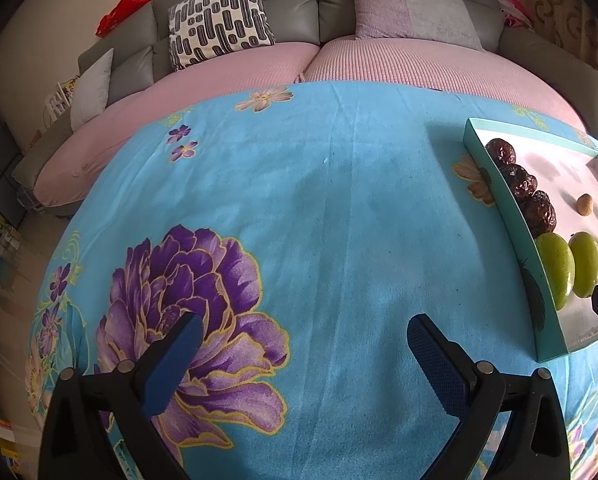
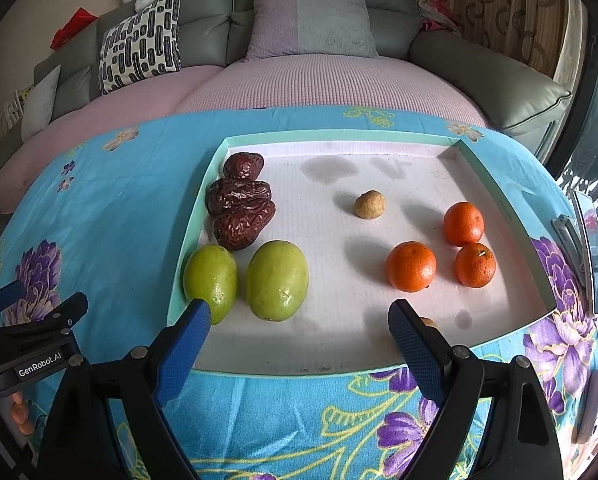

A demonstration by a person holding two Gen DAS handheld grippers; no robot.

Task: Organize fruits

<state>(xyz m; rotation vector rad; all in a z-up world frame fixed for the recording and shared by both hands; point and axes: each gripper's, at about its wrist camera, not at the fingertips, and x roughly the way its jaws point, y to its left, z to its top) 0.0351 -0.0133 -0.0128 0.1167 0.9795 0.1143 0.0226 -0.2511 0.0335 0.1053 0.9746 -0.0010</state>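
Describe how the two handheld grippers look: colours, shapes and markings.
Both the left gripper and right gripper have black plastic frames with round silver pivot pins and two blue fingers bearing textured pads. The left one's body, seen from the right camera, carries a white "GenRobot.AI" label.

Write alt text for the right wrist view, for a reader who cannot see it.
The open right claw hovers empty over the near edge of a shallow teal tray on a floral blue cloth. The tray holds three dried red dates, two green fruits, three small oranges and a small brown fruit. A grey sofa stands behind.
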